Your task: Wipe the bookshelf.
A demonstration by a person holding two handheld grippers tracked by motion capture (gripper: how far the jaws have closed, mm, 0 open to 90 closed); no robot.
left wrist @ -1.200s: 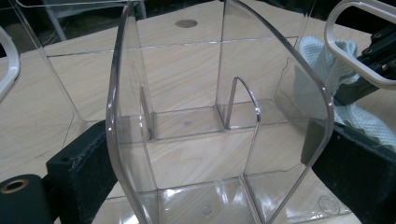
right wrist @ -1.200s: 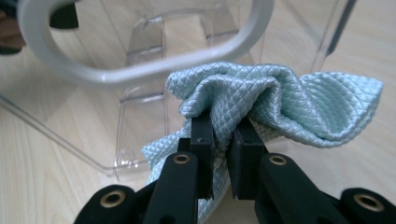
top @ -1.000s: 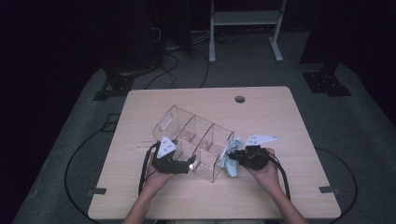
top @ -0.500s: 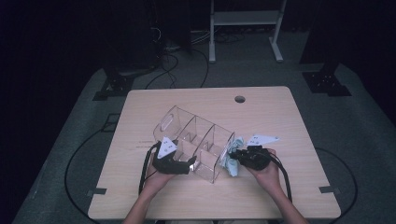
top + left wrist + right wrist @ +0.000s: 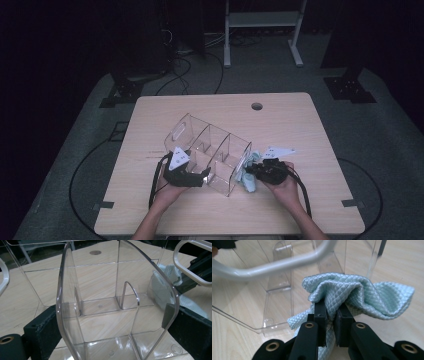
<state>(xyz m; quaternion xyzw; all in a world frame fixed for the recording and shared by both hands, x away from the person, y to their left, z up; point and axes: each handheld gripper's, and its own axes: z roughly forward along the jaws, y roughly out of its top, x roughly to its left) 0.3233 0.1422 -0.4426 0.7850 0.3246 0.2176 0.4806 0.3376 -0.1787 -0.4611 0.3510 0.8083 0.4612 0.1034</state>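
Tabletop (image 5: 300,130): crumpled pale-green quilted cloth (image 5: 362,296)

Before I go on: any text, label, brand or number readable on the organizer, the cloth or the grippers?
None readable.
Clear organizer: no print; only small round moulding marks in its base.
Cloth: plain quilted weave, no tag in sight.
Left gripper and right gripper: black jaws and grey plates, no lettering legible.

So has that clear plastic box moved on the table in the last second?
No. In the high view the clear plastic box sits just as far from the round hole in the table as before, held between both grippers.
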